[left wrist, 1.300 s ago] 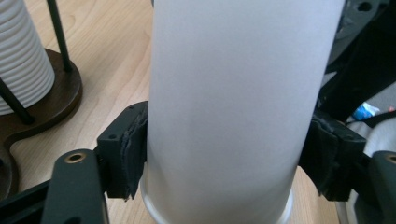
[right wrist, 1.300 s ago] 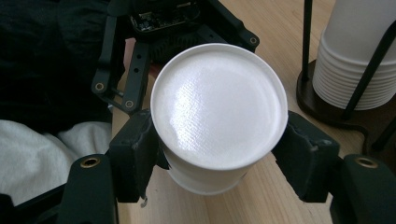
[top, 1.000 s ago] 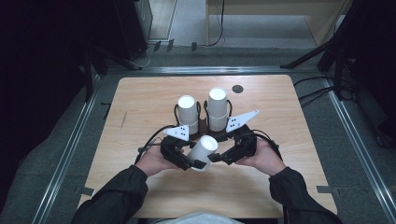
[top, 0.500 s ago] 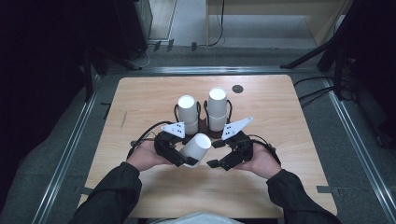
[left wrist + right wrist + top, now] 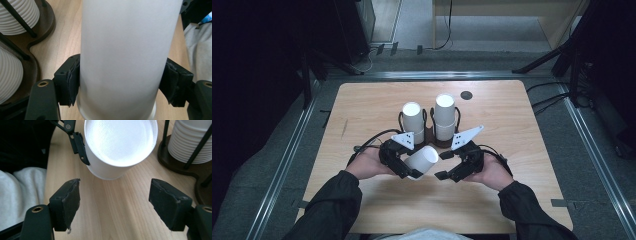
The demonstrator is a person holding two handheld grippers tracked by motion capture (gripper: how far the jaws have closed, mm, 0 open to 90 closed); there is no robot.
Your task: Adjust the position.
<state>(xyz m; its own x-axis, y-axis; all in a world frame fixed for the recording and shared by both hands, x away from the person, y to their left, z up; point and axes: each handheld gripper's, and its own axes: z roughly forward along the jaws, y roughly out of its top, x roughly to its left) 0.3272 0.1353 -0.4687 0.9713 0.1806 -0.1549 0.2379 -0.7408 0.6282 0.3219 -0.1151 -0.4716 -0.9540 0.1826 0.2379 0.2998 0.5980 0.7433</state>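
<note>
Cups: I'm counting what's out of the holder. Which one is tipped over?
The smooth cup in the left gripper; both ribbed stacks stand upright.

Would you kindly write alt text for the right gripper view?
A white paper cup, held by the left gripper, faces the camera above a wooden table. The right gripper has its jaws open just below it, empty. Stacked cups stand at right.

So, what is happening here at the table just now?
A person works with a gripper in each hand. The left gripper is clamped on a white paper cup, held tilted above the wooden table. The right gripper faces the cup's closed end; its jaws have just been closing, with nothing between them yet. Behind stands a dark holder with two stacks of white cups.
</note>
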